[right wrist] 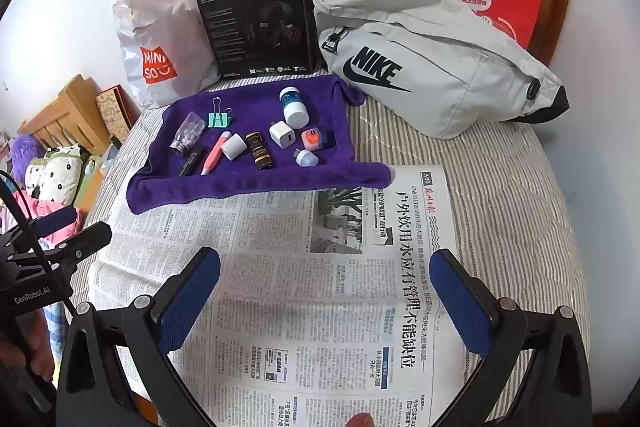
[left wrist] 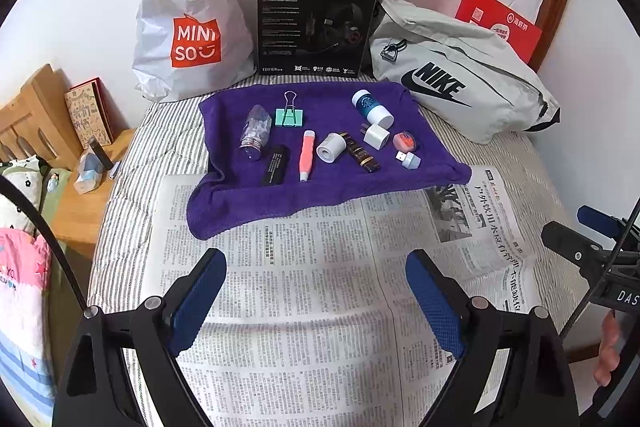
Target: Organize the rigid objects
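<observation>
Both spread wide and empty, left gripper (left wrist: 316, 293) and right gripper (right wrist: 325, 291), over the near newspaper (left wrist: 320, 287) (purple towel (left wrist: 320, 187) farther off).

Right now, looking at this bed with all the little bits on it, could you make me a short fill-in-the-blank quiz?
1. The small objects lie on a ____ towel.
2. The mint-green binder clip lies beside the clear ____.
3. In front of the towel a ____ is spread over the striped bedding.
4. Both the left gripper and the right gripper are ____ and hold nothing.

Missing words: purple; bottle; newspaper; open
</observation>
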Tool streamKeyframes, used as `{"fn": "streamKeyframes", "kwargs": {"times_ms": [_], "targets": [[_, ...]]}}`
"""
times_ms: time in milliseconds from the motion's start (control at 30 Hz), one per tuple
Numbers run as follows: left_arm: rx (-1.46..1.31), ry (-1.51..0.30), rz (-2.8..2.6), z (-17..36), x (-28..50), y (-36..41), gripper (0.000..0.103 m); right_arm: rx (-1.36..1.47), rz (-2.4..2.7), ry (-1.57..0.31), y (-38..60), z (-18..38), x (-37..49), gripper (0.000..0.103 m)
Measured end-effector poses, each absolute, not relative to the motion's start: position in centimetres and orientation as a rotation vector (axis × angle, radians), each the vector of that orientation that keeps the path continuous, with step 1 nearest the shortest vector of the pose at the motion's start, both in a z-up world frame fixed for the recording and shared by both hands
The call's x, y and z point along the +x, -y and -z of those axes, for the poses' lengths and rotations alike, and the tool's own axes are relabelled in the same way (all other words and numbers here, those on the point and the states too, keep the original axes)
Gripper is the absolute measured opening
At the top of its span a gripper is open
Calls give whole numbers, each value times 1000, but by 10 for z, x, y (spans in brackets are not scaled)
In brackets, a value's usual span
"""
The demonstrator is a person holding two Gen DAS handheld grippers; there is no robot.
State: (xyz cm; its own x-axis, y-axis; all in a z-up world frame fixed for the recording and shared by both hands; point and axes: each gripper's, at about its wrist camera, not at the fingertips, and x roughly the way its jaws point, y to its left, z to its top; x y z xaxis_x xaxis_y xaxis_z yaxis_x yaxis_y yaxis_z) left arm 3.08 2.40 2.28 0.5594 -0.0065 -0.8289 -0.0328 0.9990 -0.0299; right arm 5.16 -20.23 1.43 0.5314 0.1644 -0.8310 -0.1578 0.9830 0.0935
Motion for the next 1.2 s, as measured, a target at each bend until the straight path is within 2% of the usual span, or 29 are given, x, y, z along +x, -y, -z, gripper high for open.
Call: {"fn": "streamKeyframes", "kwargs": {"times_ms": [1100,1200], "targets": [[-40,-979,-8,-25,29,-20,91,2,-183,-993,204,-13,50,103],[-34,-971,-18,-26,28,-20,99,2,-182,-993,205,-12,50,103]]}}
